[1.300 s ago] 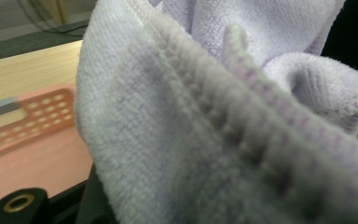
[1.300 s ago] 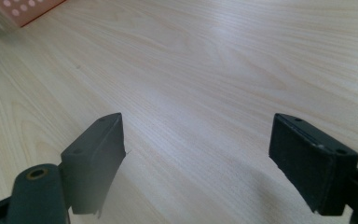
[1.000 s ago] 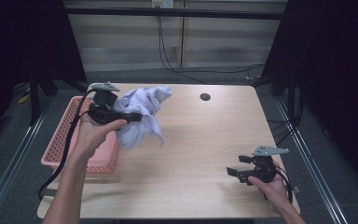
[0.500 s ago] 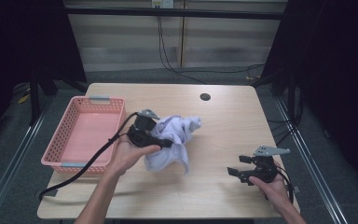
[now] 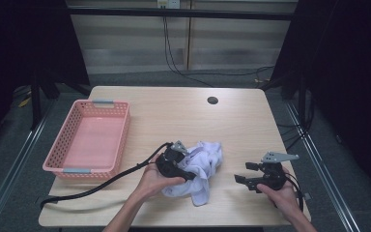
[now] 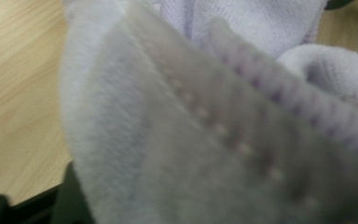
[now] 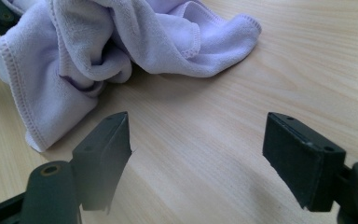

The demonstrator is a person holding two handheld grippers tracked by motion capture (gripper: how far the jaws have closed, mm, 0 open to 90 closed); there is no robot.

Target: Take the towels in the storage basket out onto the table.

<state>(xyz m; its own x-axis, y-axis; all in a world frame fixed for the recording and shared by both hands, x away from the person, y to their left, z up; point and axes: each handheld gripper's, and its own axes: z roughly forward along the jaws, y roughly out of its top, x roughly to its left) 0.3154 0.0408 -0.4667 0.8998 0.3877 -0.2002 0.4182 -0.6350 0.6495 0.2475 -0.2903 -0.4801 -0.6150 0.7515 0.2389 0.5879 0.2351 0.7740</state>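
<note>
Crumpled pale lilac terry-cloth towel (image 5: 201, 169), bunched into soft folds with a stitched hem along its edges, lying on the light wooden table (image 5: 174, 113) near the front edge, between the two hands. Heaped rather than spread, so no clear long axis; roughly stretched from a folded corner toward the far right down to a loose flap hanging toward the front. In the right gripper view, hemmed corner pointing right across the wood, another flap drooping toward the camera.

Left black hand-held gripper (image 5: 189, 173) pressed against the towel's left side, cloth draped over and between its jaws; jaws just been opening, cloth still there, whether pads still pinch it not discernible. Right black hand-held gripper (image 5: 241, 173) resting on the table well right of the towel, jaws spread wide, nothing between them.

Pink perforated plastic basket (image 5: 67, 145) at the table's left, apart from the towel.
</note>
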